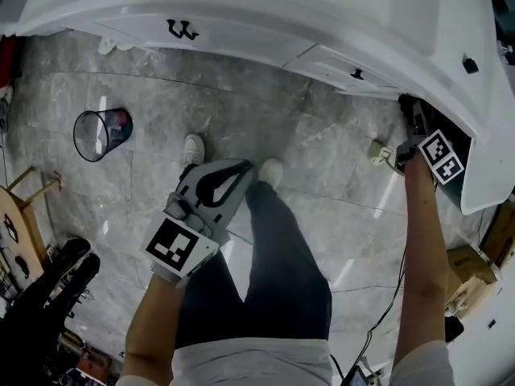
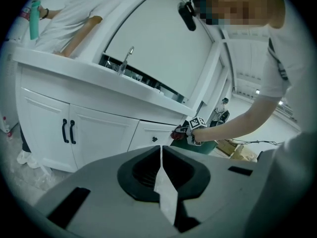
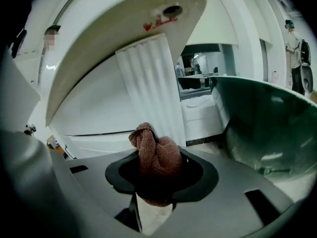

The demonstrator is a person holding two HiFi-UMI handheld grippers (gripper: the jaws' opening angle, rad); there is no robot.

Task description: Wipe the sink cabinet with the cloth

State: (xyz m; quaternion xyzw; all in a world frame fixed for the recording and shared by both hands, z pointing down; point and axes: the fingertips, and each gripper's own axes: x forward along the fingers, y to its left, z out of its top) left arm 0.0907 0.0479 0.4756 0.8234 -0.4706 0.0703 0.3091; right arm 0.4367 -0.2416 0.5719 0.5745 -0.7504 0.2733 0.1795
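Two grippers: the right gripper (image 3: 159, 185) clamps the cloth (image 3: 157, 157) at the sink cabinet (image 2: 99, 130) end, apparently mid-wipe, while the left gripper (image 2: 161, 155) hangs closed, empty; next stroke needs firm contact.

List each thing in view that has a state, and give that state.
left hand-held gripper: shut, nothing between the jaws.
right hand-held gripper: shut on the cloth.
cloth: bunched up between the jaws.
cabinet doors: closed.
drawer: closed.
waste bin: upright.
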